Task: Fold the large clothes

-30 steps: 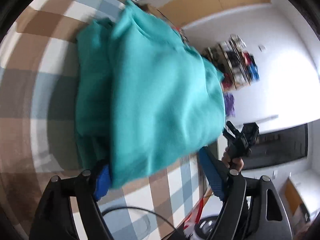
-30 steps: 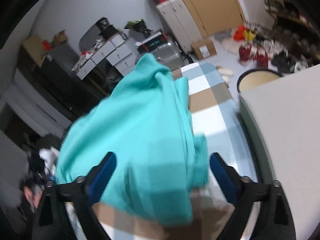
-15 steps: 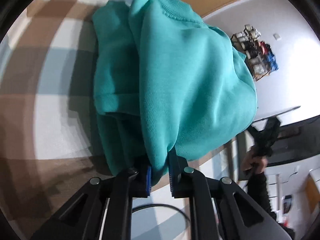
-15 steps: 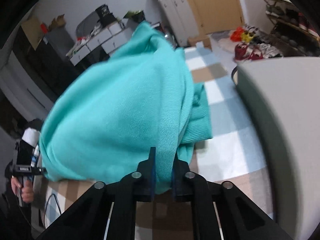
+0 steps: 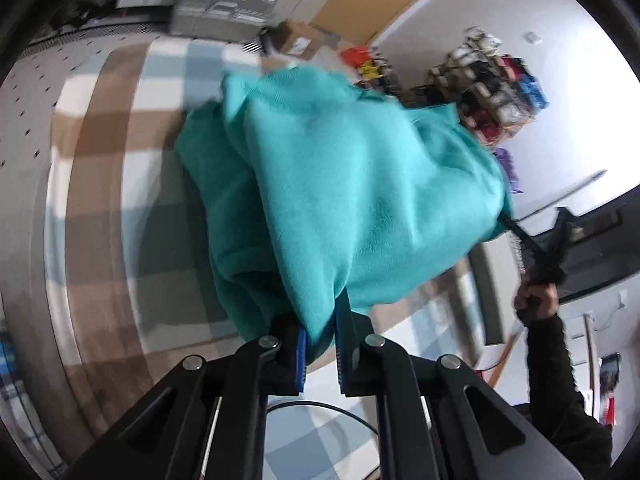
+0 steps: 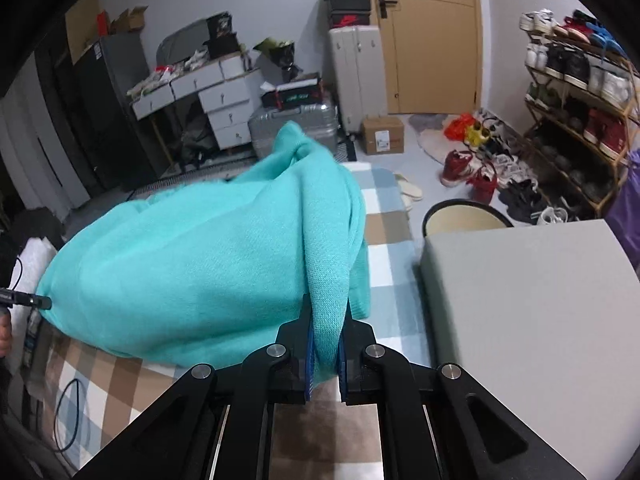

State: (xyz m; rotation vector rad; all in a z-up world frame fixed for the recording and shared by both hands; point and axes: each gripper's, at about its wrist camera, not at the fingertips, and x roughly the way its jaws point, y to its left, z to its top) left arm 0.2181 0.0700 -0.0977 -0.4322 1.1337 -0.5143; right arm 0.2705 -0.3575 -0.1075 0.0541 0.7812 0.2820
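A teal sweatshirt is lifted off the checked cloth, hanging between both grippers. My left gripper is shut on a bunched edge of it, the fabric pinched between the blue pads. In the right wrist view the same teal sweatshirt stretches leftward, and my right gripper is shut on its ribbed hem. The right gripper and the hand holding it show at the far corner of the garment in the left wrist view. The left gripper's tip shows at the garment's left corner.
A grey block lies right of the checked cloth, with a round bin behind it. A shoe rack, suitcases, drawers and a door fill the room beyond. A black cable lies on the cloth at lower left.
Both grippers went from open to shut on the sweatshirt's edges, then rose, lifting the garment off the checked cloth so it hangs stretched between them.
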